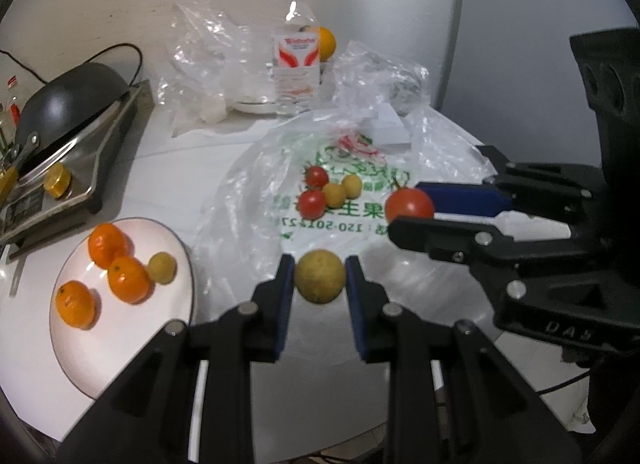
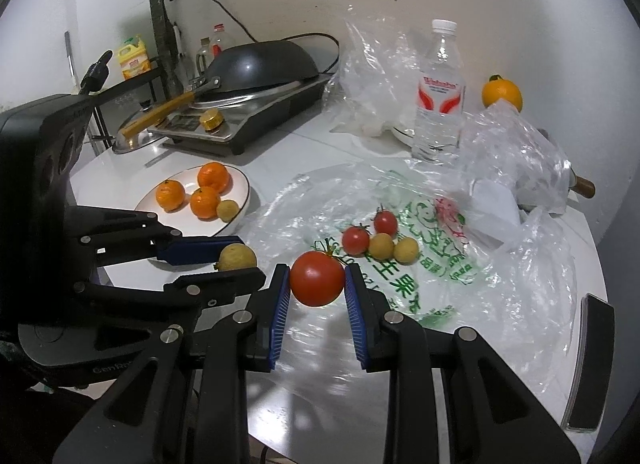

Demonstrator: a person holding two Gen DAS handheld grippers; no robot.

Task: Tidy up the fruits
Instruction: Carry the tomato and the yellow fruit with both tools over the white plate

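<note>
My left gripper [image 1: 320, 278] is shut on a yellow-brown round fruit [image 1: 320, 276], held above the table; it also shows in the right wrist view [image 2: 237, 258]. My right gripper [image 2: 317, 280] is shut on a large red tomato [image 2: 317, 278], seen too in the left wrist view [image 1: 409, 204]. A white plate [image 1: 76, 364] at the left holds three oranges [image 1: 128, 278] and one small yellow fruit [image 1: 162, 267]. Two small tomatoes [image 1: 312, 202] and two small yellow fruits [image 1: 335, 194] lie on a printed plastic bag [image 1: 360, 224].
A water bottle [image 1: 295, 52] stands at the back with an orange [image 1: 326, 43] behind it. Crumpled clear bags [image 1: 208, 60] lie beside it. A cooker with a dark wok [image 1: 68, 98] sits at the left. The round white table [image 1: 168, 168] ends on the right.
</note>
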